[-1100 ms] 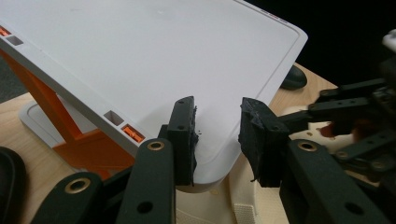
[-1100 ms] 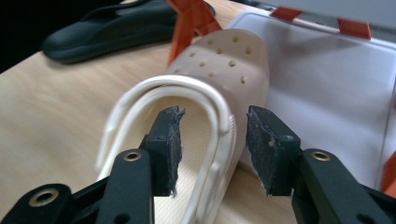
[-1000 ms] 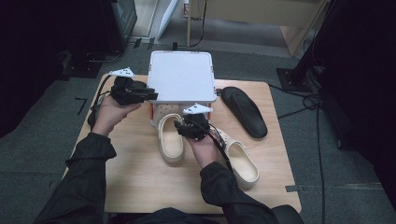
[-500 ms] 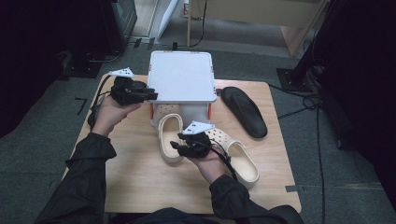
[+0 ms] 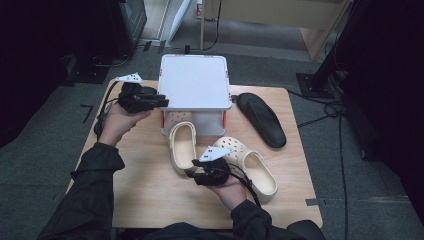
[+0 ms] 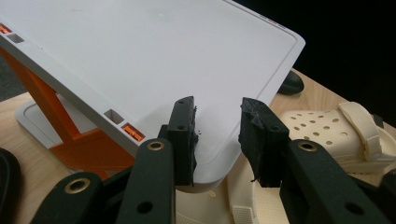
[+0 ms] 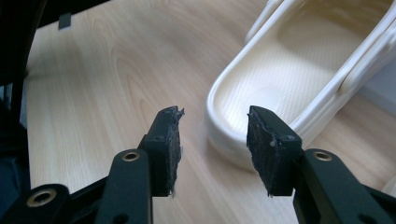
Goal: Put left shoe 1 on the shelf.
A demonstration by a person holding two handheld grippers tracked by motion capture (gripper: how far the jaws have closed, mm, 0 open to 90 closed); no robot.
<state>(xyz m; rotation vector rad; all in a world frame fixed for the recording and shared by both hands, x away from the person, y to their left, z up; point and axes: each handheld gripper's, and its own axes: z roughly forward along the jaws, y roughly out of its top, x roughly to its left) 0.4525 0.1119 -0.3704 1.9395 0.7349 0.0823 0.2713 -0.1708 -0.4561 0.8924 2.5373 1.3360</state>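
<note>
On the left side of the surface (image 5: 150,200), the left gripper (image 5: 156,101) is held at the edge of the white stand (image 5: 194,82), jaws apart, holding nothing. The stand's tilted top rests on orange supports, and its near corner lies just between the jaws. Toward the middle, the left clog (image 5: 182,146) lies with its long axis running away from the person, its open heel end nearest. The right gripper (image 5: 191,173) waits just before that heel, jaws wide and empty; this hand is the nearer one. Beside it lies the second clog (image 5: 250,165), then a black insole (image 5: 261,119). Bare wood is free to the left of the heel.
</note>
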